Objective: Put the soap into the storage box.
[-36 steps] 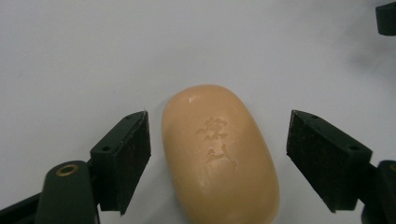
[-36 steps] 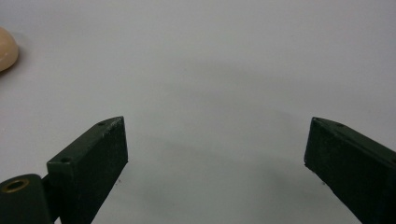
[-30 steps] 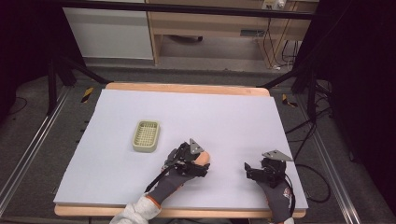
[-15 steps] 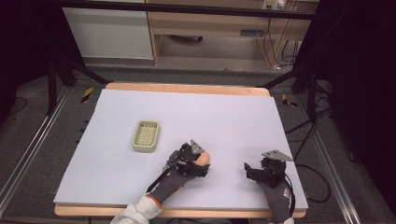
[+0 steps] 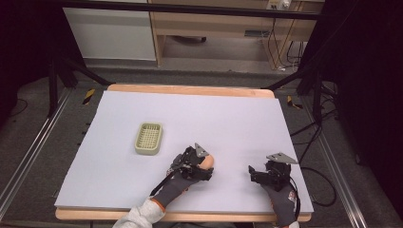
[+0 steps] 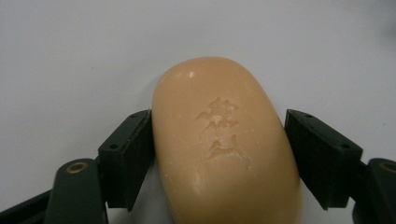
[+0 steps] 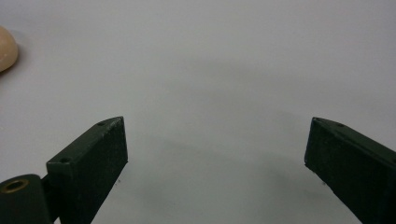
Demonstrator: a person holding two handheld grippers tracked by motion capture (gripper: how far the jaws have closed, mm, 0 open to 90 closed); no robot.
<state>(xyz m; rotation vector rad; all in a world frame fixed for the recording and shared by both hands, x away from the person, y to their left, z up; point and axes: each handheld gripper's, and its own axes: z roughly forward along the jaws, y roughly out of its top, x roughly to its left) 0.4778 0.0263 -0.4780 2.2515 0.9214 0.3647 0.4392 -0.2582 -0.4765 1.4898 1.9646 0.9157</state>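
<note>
A peach-coloured soap bar (image 6: 219, 140) with an embossed mark lies on the pale grey table sheet (image 5: 228, 118), between the jaws of my left gripper (image 6: 217, 140). Both jaws press against its sides. In the high view the left gripper (image 5: 199, 165) and the soap bar (image 5: 208, 162) sit near the front middle of the table. My right gripper (image 5: 255, 173) rests to the right, near the front edge. It (image 7: 215, 154) stands open over bare sheet, with the soap bar's end (image 7: 7, 46) at the far left of the right gripper view.
A small beige slotted soap dish (image 5: 148, 138) sits left of centre, a short way behind and left of the left gripper. The wooden table edge (image 5: 190, 89) runs along the back. Dark frame legs and cables flank the table.
</note>
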